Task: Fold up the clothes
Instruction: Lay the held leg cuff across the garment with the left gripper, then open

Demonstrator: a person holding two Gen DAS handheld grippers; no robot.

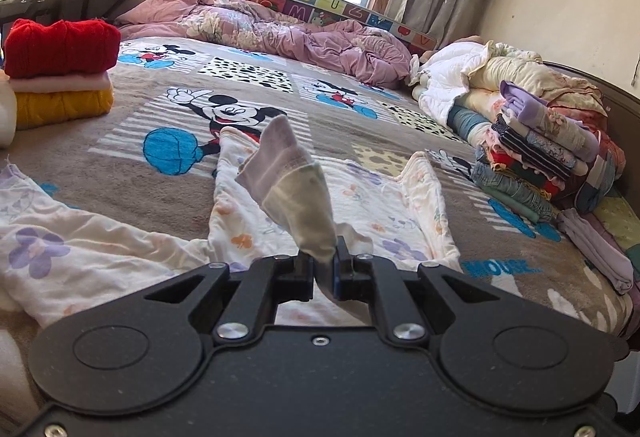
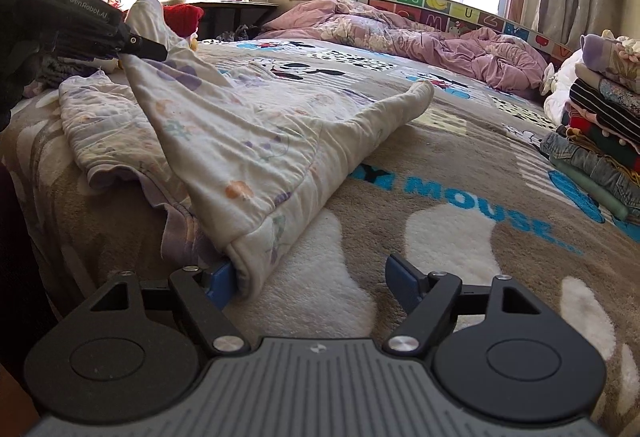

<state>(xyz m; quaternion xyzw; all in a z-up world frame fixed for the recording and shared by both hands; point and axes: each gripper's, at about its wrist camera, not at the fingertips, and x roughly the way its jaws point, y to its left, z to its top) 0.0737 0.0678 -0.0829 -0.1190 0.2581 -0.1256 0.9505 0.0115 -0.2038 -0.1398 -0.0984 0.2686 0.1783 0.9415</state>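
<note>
My left claw (image 1: 324, 261) is clamped tight on a bunched corner of the floral garment (image 1: 352, 197), a pale quilted piece printed with purple and orange flowers. That pinched corner stands up from the jaws in a crumpled peak, while the rest of the cloth spreads out on the bed (image 1: 160, 105) below it. From my right wrist view the same left claw (image 2: 154, 49) shows at the upper left, lifting the garment (image 2: 224, 141) so that it slopes down in a taut sheet to a rolled edge near me, with one narrow end reaching away across the blanket.

My right claw (image 2: 316, 277) stands wide. Its left blue pad (image 2: 220, 277) lies right against the rolled hem of the garment, but the right pad is well apart from the cloth, so nothing is gripped there.

The bed (image 2: 460, 237) wears a brown cartoon-mouse blanket. On its left side sits a folded stack (image 1: 60, 69) with a red knit on top, pink under it and yellow at the bottom. Along the right side leans a taller pile of folded clothes (image 1: 548, 157), and a rumpled mauve duvet (image 1: 280, 29) lies across the far end under the window.
</note>
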